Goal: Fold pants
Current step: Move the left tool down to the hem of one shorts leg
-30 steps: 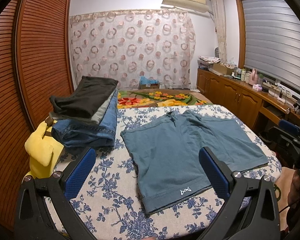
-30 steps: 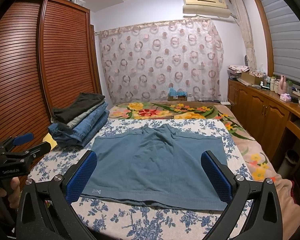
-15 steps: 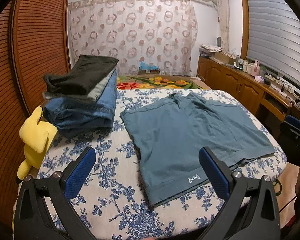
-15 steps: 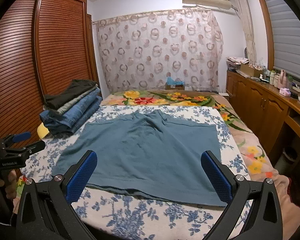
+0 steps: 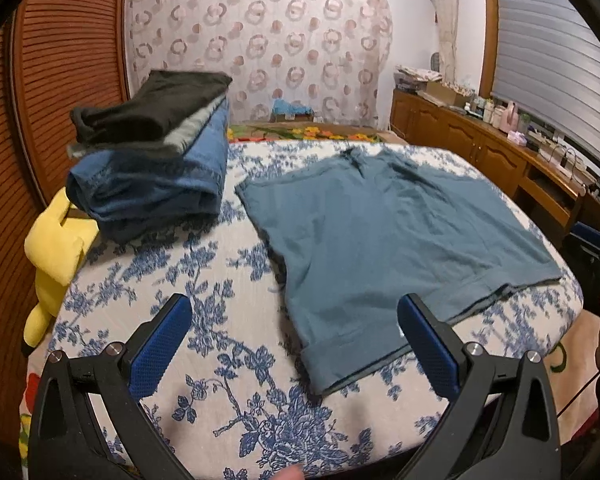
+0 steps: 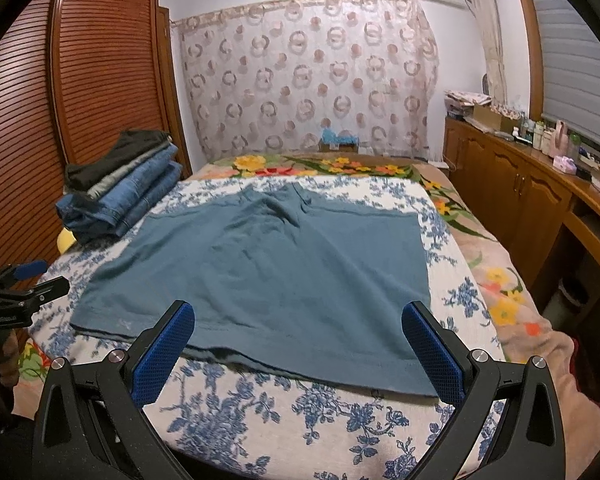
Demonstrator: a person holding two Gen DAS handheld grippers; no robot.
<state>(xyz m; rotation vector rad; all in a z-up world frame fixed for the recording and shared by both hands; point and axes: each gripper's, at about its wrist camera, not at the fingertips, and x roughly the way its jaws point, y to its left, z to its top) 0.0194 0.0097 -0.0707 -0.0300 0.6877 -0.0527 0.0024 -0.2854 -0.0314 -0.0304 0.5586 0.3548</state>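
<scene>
A pair of teal shorts (image 5: 384,236) (image 6: 272,268) lies spread flat on the blue-flowered bedspread (image 5: 204,320), hems toward me. My left gripper (image 5: 296,340) hovers open above the near left hem corner, touching nothing. My right gripper (image 6: 300,344) is open too, held over the near hem at the shorts' right half, with nothing between its blue pads (image 6: 432,356). In the right wrist view the left gripper (image 6: 20,284) shows at the far left edge, off the bed's left side.
A stack of folded jeans and dark garments (image 5: 152,160) (image 6: 120,196) sits at the bed's back left. A yellow plush toy (image 5: 56,248) lies beside it. Wooden cabinets (image 6: 532,200) line the right wall, a louvred wardrobe (image 6: 100,80) the left.
Both grippers have come lower and closer to the bed; the shorts' near hem now lies right between each pair of fingers. The shorts have not moved.
</scene>
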